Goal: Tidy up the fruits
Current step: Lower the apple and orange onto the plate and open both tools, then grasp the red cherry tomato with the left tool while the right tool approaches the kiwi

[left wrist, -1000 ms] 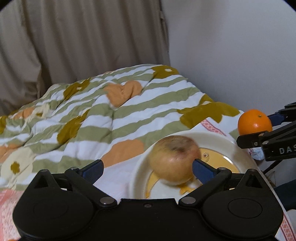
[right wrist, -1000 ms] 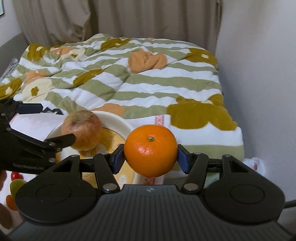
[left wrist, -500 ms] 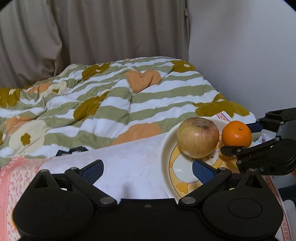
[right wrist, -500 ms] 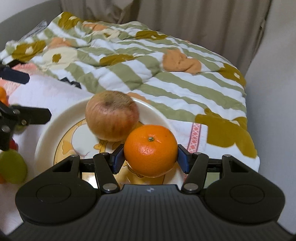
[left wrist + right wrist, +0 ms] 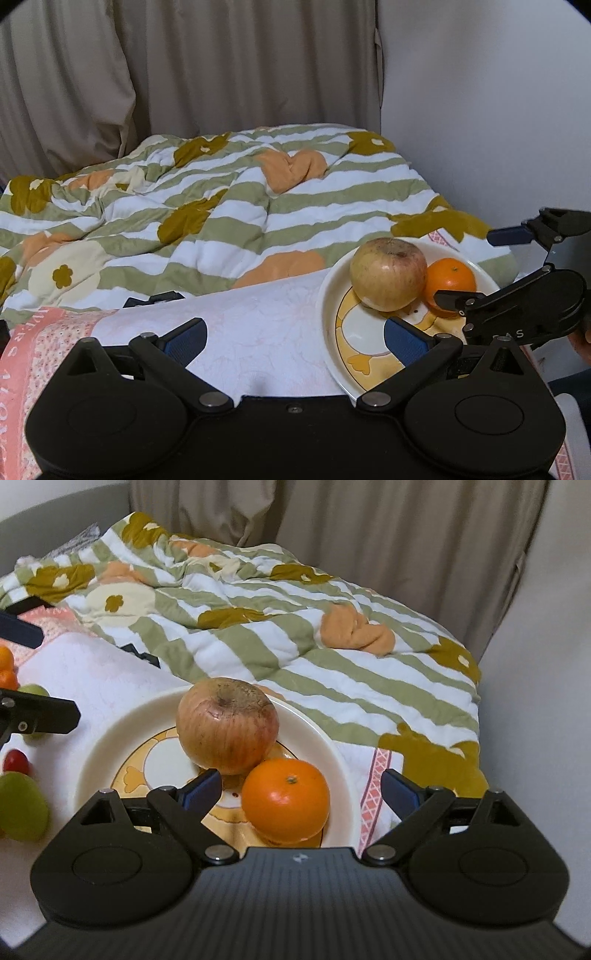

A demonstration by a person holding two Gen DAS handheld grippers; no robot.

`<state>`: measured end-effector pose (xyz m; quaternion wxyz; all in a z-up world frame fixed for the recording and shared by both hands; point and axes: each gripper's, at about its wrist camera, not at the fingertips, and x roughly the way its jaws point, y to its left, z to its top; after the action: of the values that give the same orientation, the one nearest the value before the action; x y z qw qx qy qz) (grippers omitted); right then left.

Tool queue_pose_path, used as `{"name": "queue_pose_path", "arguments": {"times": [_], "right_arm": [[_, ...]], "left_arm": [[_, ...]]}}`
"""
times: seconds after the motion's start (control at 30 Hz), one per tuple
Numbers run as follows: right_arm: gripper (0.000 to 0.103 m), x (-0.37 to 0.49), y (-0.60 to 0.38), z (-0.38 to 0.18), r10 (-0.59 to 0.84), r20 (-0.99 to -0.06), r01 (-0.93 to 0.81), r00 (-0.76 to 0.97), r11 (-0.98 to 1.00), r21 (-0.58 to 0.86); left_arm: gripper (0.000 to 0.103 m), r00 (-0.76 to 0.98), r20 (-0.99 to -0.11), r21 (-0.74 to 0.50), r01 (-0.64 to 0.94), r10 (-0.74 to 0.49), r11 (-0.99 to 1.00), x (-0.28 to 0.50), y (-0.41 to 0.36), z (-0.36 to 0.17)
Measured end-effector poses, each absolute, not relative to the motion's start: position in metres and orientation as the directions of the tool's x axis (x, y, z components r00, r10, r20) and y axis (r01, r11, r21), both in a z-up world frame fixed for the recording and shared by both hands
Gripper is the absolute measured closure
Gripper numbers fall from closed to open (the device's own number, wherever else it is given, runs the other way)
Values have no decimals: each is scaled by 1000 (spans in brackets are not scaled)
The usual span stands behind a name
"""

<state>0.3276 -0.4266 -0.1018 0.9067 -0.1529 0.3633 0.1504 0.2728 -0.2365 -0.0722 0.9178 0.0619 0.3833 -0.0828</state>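
The right gripper [image 5: 301,790] has its jaws spread wide, grasping nothing; the orange [image 5: 286,799] sits free between them on the plate [image 5: 99,746], touching neither pad. Just beyond the jaws, the apple [image 5: 227,725] rests on the same plate, touching the orange. The left gripper [image 5: 293,338] likewise has its jaws released and empty over the pale cloth [image 5: 258,325], the plate's rim by its right pad. Left of the right jaws lie a green grape [image 5: 20,810] and a red one [image 5: 15,761]. Farther off spreads the striped quilt [image 5: 295,627].
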Motion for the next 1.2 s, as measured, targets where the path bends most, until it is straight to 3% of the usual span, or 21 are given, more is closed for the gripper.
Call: {"name": "queue_pose_path", "arguments": {"times": [0.77, 1.2], "right_arm": [[0, 193, -401, 18, 80, -625, -175, 777, 980, -92], [0, 106, -324, 28, 44, -632, -55, 774, 999, 3]], "left_arm": [[0, 838, -533, -21, 119, -112, 993, 145, -140, 24], [0, 838, -538, -38, 84, -91, 996, 100, -39, 22]]}}
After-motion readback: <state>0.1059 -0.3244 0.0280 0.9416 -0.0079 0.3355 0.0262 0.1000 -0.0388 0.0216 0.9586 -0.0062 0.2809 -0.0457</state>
